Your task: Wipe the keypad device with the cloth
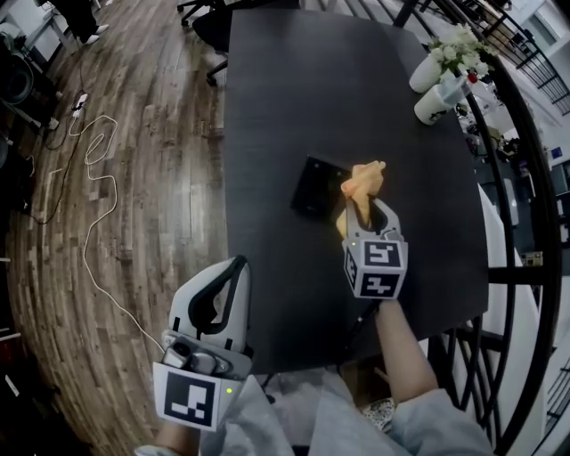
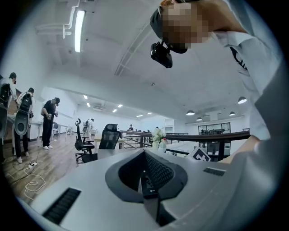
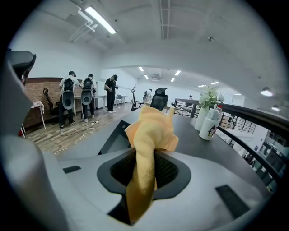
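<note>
The keypad device (image 1: 313, 185) is a flat black square lying on the dark table (image 1: 294, 98). My right gripper (image 1: 362, 207) is shut on a yellow-orange cloth (image 1: 365, 178), whose bunched end hangs over the device's right edge. In the right gripper view the cloth (image 3: 151, 133) sticks up from between the jaws of that gripper (image 3: 146, 169), and the device (image 3: 113, 140) lies just left of it. My left gripper (image 1: 238, 265) is held at the table's near left corner, away from the device. Seen from its own camera, the left gripper (image 2: 148, 180) is shut on nothing.
A white vase of flowers (image 1: 438, 64) and a white bottle (image 1: 434, 103) stand at the table's far right; both show again as vase (image 3: 201, 118) and bottle (image 3: 209, 127). Office chairs (image 1: 209, 27) stand beyond the far end. A cable (image 1: 98, 191) runs over the wooden floor on the left. A railing (image 1: 525, 178) runs along the right.
</note>
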`<state>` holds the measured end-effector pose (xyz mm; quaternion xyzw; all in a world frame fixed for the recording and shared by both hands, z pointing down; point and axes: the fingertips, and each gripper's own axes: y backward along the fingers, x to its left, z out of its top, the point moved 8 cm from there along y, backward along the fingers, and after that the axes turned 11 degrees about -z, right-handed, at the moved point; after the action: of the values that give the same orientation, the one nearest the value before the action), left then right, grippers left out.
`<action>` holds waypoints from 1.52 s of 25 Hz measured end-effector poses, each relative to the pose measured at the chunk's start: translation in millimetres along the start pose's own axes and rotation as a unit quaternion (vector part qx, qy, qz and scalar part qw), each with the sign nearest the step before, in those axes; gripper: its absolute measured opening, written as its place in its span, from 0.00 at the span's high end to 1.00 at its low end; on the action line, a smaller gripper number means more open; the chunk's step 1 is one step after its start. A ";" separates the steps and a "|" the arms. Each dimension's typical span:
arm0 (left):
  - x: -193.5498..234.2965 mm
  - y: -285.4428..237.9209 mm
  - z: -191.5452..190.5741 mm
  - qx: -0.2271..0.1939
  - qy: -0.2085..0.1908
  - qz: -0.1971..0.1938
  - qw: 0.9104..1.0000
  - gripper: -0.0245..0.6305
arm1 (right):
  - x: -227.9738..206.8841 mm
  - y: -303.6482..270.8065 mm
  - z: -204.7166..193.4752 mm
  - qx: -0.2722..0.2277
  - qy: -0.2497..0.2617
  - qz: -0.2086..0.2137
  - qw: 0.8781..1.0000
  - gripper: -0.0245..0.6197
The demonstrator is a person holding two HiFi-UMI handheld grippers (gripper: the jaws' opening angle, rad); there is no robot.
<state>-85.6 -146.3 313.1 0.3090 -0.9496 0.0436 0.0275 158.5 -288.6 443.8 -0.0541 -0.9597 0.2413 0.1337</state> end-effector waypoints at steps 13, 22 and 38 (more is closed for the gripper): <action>10.6 -4.2 -7.1 0.001 0.000 0.013 1.000 0.94 | 26.9 -11.3 18.0 -0.008 -0.017 0.028 0.999 0.81; 16.1 -11.5 -7.2 0.000 -0.001 0.018 1.000 0.94 | 49.8 -18.6 25.9 -0.011 -0.009 0.054 0.998 0.81; 18.6 -10.7 -9.1 0.003 -0.001 0.019 1.000 0.94 | 73.6 -20.6 25.6 -0.011 -0.003 0.092 0.996 0.81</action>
<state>-94.2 -164.8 324.3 0.2912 -0.9552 0.0463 0.0251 79.9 -305.8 448.9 -0.1429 -0.9535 0.2425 0.1076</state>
